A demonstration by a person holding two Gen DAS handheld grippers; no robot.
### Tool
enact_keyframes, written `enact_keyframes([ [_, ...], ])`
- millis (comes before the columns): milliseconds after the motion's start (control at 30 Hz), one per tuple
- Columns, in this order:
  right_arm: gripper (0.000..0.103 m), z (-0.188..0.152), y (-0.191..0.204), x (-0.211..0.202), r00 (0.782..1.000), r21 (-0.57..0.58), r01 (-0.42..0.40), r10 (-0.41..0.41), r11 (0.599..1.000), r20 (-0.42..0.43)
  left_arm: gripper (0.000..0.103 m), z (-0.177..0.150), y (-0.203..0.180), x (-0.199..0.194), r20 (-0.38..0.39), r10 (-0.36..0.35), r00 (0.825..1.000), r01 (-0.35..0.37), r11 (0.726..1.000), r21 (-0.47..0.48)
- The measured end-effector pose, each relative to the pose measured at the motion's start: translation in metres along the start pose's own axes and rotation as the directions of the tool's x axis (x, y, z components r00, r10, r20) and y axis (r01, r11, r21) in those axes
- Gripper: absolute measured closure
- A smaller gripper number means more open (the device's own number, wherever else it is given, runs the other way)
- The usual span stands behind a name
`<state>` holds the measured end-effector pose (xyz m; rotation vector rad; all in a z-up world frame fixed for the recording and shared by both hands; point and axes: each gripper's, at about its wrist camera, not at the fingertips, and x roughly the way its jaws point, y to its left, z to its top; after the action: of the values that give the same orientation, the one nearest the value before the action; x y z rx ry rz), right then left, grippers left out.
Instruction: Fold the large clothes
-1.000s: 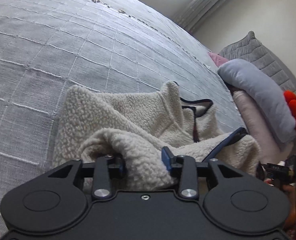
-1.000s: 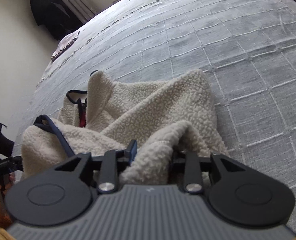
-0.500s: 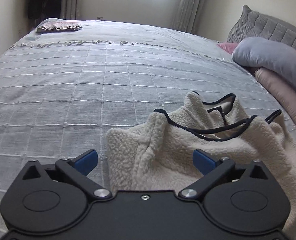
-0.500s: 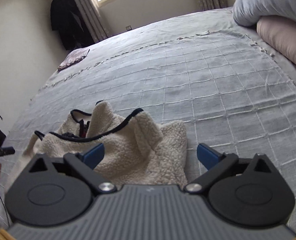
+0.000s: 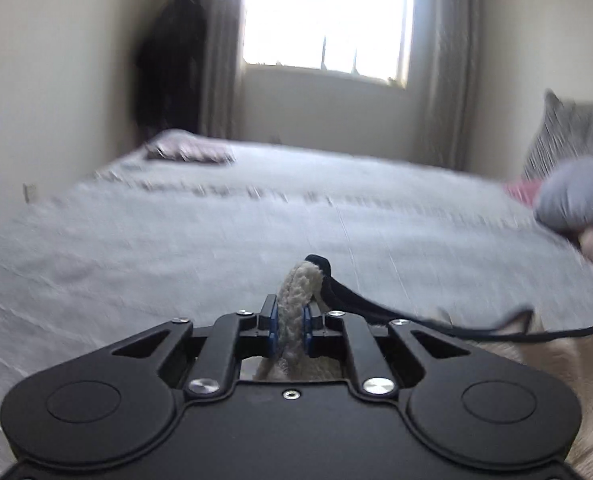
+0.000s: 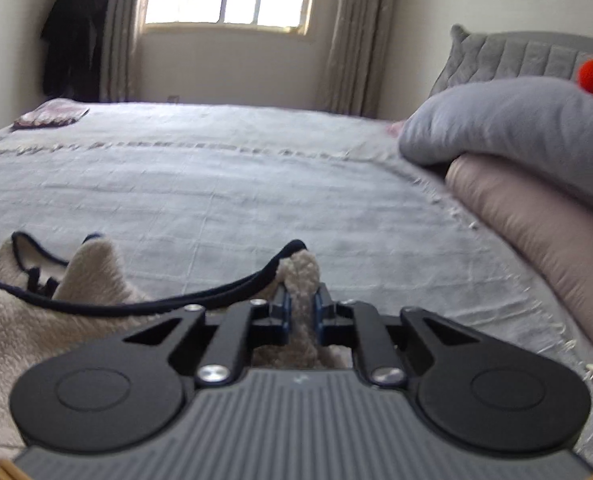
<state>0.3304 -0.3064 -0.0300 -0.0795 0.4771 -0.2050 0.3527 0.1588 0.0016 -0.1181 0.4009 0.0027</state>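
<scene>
A cream fleece garment [image 6: 24,312] is clamped at its dark-trimmed edge by the left gripper [image 5: 289,326] and the right gripper [image 6: 301,314], seemingly so it can be lifted off the grey bedspread [image 6: 216,184] for folding.

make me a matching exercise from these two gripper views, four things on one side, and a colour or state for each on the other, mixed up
Things:
1. fleece
2. left gripper
3. top pillow
4. bedspread

Descriptions:
A. grey with a stitched grid, spread flat
B. cream with dark trim
C. grey-blue, lying on a pink pillow
D. shut on a fold of cloth

Pairs: 1-B, 2-D, 3-C, 4-A
</scene>
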Motion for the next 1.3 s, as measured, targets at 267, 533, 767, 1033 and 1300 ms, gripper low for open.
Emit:
enact_keyframes([
  [267,0.093,0.022,0.041,0.064,0.992,-0.090,0.117,-0.111,0.989,0.064,0.090,-0.013,-0.019,0.085,0.034,0.166,0.985,-0.169,0.982,0.085],
  [533,0.091,-0.004,0.064,0.160,0.972,-0.175,0.100,-0.134,0.979,-0.193,0.084,-0.044,-0.017,0.157,-0.172,0.254,0.952,-0.229,0.961,0.152],
  [767,0.069,-0.008,0.075,0.155,0.964,-0.260,0.139,-0.191,0.956,-0.187,0.046,-0.041,-0.013,0.150,-0.184,0.270,0.945,-0.247,0.959,0.141],
  [1033,0.025,0.026,0.048,0.064,0.992,-0.238,-0.010,-0.021,0.971,-0.128,0.031,-0.012,-0.014,0.061,-0.144,0.152,0.978,-0.153,0.988,0.008],
  [1300,0.014,0.011,0.084,-0.040,0.973,-0.219,-0.222,0.201,0.950,-0.113,0.020,-0.035,-0.070,-0.036,-0.148,-0.106,0.983,0.112,0.993,0.030],
])
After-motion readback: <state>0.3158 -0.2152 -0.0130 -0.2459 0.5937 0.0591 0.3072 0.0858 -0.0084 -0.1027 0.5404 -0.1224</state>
